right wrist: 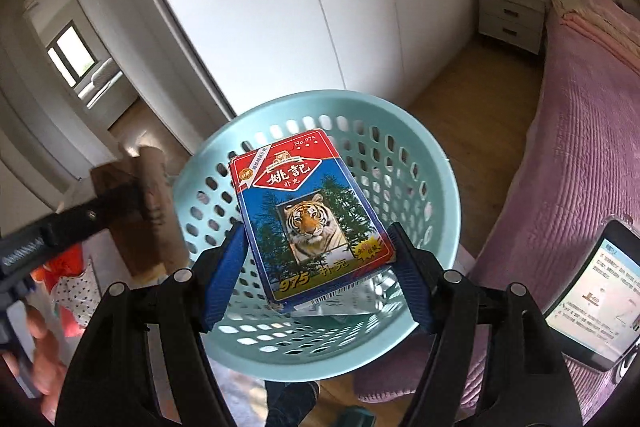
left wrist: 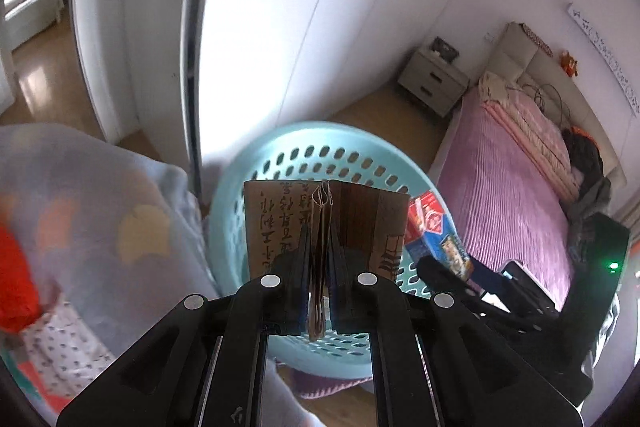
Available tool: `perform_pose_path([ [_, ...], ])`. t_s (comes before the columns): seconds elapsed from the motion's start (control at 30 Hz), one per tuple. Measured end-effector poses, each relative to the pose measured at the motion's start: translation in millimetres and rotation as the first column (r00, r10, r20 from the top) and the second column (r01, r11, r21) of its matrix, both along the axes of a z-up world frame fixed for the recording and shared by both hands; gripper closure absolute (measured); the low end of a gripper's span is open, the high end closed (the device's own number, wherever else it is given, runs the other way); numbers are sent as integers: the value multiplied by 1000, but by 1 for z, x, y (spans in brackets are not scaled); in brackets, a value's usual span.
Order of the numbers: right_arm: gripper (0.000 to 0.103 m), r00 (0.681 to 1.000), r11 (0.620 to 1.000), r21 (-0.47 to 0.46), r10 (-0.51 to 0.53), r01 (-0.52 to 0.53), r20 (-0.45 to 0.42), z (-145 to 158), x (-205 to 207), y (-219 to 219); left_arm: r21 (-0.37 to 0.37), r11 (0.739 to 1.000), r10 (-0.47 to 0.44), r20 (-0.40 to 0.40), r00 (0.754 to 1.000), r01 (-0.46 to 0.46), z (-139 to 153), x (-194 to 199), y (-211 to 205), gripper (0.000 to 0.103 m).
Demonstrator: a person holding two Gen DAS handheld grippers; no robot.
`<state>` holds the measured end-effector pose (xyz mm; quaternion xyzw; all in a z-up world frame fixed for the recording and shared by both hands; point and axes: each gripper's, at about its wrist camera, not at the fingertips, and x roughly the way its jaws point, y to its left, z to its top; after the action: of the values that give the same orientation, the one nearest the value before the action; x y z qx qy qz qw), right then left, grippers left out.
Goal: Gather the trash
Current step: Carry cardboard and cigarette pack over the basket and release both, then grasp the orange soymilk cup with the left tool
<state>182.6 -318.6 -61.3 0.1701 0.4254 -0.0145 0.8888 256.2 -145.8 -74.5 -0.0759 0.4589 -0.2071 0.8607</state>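
My left gripper [left wrist: 319, 247] is shut on a flattened brown paper bag [left wrist: 280, 223] with black characters, held over a light blue perforated basket [left wrist: 320, 151]. My right gripper [right wrist: 318, 239] is shut on a red and blue playing-card box [right wrist: 308, 215] with a tiger picture, held above the same basket [right wrist: 424, 171]. The card box [left wrist: 434, 231] and the right gripper show at the right in the left wrist view. The brown bag [right wrist: 154, 195] and the left gripper show blurred at the left in the right wrist view. A white paper [right wrist: 344, 303] lies in the basket under the box.
A bed with a pink cover [left wrist: 508, 195] [right wrist: 580, 155] lies to the right. A grey nightstand [left wrist: 434, 81] [right wrist: 512, 17] stands by white wardrobe doors [left wrist: 260, 27]. A pale patterned blanket [left wrist: 100, 219] is at the left. A phone [right wrist: 596, 291] sits at the right.
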Motion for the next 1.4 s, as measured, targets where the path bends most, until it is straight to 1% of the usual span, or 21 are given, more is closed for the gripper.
perform_pose_path([
  [0.07, 34, 1000, 1000, 3, -7, 7, -1, 0, 1, -5, 1, 1000, -5, 1, 1000, 5, -2, 4, -4, 97],
  [0.1, 34, 1000, 1000, 7, -9, 9, -1, 1, 1, -7, 0, 1000, -6, 10, 1000, 6, -2, 4, -6, 93],
  [0.13, 34, 1000, 1000, 11, -11, 11, -3, 1, 2, -9, -1, 1000, -6, 26, 1000, 7, 0, 3, -6, 76],
  [0.17, 34, 1000, 1000, 17, -7, 7, -6, 0, 3, -4, 1, 1000, -6, 39, 999, 6, 2, 2, -6, 63],
  [0.27, 34, 1000, 1000, 23, -6, 6, 1, -3, 2, -6, 10, 1000, -14, 82, 997, 13, 12, -4, -4, 60],
  [0.43, 34, 1000, 1000, 9, 7, -7, 9, -3, -3, 1, -28, 1000, 5, 104, 995, -2, 25, -18, 13, 59],
  [0.57, 34, 999, 999, -13, 31, -31, 39, 8, -11, 13, -61, 998, 43, 123, 992, -35, 34, -32, 38, 59],
  [0.8, 34, 986, 990, -61, 131, -125, 99, 34, -22, 58, -95, 989, 125, 177, 976, -109, 60, -61, 90, 59],
  [0.9, 34, 977, 982, -82, 179, -170, 116, 40, -25, 81, -106, 980, 185, 205, 961, -166, 72, -75, 124, 59],
  [1.0, 34, 964, 970, -91, 234, -223, 127, 43, -28, 105, -119, 968, 243, 215, 946, -222, 80, -85, 154, 59],
  [1.03, 34, 961, 968, -92, 243, -233, 129, 44, -27, 110, -126, 961, 270, 219, 938, -247, 82, -90, 169, 57],
  [1.07, 34, 957, 964, -93, 260, -249, 132, 44, -28, 118, -127, 953, 297, 223, 929, -274, 84, -93, 183, 53],
  [1.1, 34, 953, 961, -92, 271, -260, 134, 43, -28, 122, -126, 946, 319, 226, 920, -297, 86, -96, 194, 52],
  [1.2, 34, 939, 948, -103, 314, -301, 141, 43, -30, 143, -115, 923, 384, 239, 892, -367, 87, -106, 232, 51],
  [1.23, 34, 934, 943, -106, 327, -314, 143, 42, -31, 148, -113, 910, 414, 237, 879, -398, 87, -109, 250, 51],
  [1.33, 34, 920, 930, -110, 365, -351, 147, 42, -32, 163, -118, 882, 472, 225, 852, -457, 86, -112, 288, 51],
  [1.4, 34, 913, 923, -116, 381, -367, 145, 39, -33, 170, -112, 855, 518, 215, 828, -506, 83, -114, 316, 51],
])
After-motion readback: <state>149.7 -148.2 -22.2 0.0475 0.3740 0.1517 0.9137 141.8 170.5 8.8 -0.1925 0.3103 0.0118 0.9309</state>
